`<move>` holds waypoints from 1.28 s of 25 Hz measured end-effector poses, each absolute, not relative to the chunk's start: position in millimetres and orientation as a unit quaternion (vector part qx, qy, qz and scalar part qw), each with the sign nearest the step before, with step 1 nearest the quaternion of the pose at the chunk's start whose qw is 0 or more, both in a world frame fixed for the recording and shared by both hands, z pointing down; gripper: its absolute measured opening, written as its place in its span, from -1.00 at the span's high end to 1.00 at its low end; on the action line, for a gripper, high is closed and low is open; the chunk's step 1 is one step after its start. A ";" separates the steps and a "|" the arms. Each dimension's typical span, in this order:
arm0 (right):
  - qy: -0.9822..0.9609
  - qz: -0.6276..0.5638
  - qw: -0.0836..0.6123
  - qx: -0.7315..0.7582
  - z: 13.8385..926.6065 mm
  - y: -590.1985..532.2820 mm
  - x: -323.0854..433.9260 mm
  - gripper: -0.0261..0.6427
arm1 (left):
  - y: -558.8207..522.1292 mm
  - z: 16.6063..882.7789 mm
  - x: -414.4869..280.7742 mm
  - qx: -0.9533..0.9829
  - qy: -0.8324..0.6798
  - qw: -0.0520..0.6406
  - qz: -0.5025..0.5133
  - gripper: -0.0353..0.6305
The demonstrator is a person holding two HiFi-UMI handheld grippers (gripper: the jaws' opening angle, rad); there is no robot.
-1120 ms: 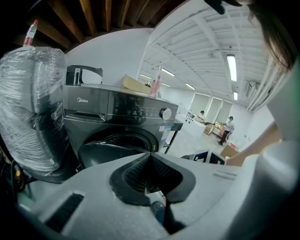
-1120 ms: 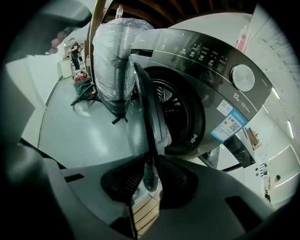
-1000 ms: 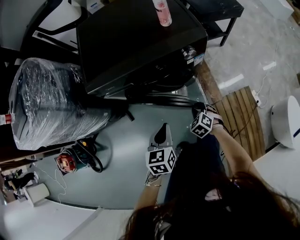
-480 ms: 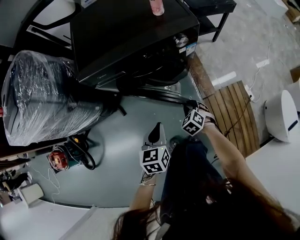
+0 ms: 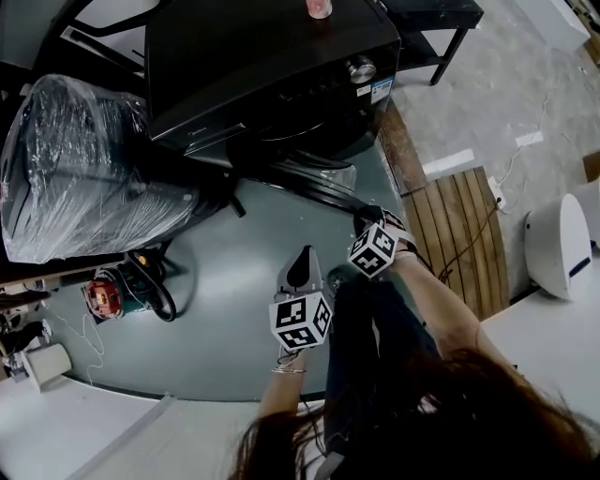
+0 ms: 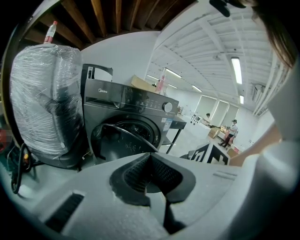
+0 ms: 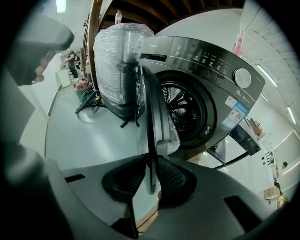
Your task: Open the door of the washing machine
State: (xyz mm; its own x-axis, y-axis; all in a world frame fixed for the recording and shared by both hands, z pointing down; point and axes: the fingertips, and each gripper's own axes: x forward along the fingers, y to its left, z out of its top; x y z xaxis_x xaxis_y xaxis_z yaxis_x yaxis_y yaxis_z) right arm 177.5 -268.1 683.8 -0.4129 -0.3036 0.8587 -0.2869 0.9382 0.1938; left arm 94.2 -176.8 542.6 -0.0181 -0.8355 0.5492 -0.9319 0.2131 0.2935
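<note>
The black washing machine [image 5: 272, 56] stands at the top of the head view, its round door [image 5: 309, 183] swung out over the grey floor. My right gripper [image 5: 367, 217] is at the door's free edge. In the right gripper view the door [image 7: 152, 108] runs edge-on between the ribbed pads of the right gripper [image 7: 150, 176]. Its jaws have just been closing and pinch that edge. The open drum [image 7: 185, 110] shows behind. My left gripper [image 5: 302, 267] hovers over the floor to the left, shut and empty. The left gripper view looks past the left gripper [image 6: 150, 157] at the machine [image 6: 126, 101].
A plastic-wrapped appliance [image 5: 84, 169] stands left of the machine. A red tool with coiled cable [image 5: 103, 295] lies on the floor. A wooden pallet [image 5: 459, 234] and a white round device [image 5: 558, 244] are at right. A pink bottle [image 5: 319, 7] stands on the machine.
Both grippers have drawn back from the machine front. The door's edge has come along with the right gripper, so the door stands wider open.
</note>
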 end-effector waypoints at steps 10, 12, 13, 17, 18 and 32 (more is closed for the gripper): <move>-0.863 0.008 0.486 0.137 685.7 -228.3 169.4 0.75 | -141.3 543.5 95.3 0.578 -0.747 0.321 0.067 0.86; -0.864 0.011 0.485 0.131 686.9 -219.8 167.9 0.75 | -133.4 542.4 93.7 0.569 -0.755 0.321 0.064 0.86; -0.865 0.012 0.485 0.129 687.1 -216.3 167.2 0.75 | -130.1 541.5 92.8 0.565 -0.757 0.320 0.063 0.86; -0.865 0.014 0.485 0.130 688.0 -205.4 164.8 0.75 | -117.6 539.7 87.8 0.559 -0.763 0.319 0.061 0.86; -0.864 0.015 0.485 0.131 688.2 -203.0 164.3 0.75 | -114.1 539.8 86.1 0.559 -0.763 0.318 0.061 0.86; -0.843 0.037 0.502 0.189 690.9 -161.6 148.0 0.75 | -55.6 544.0 47.8 0.592 -0.738 0.317 0.057 0.86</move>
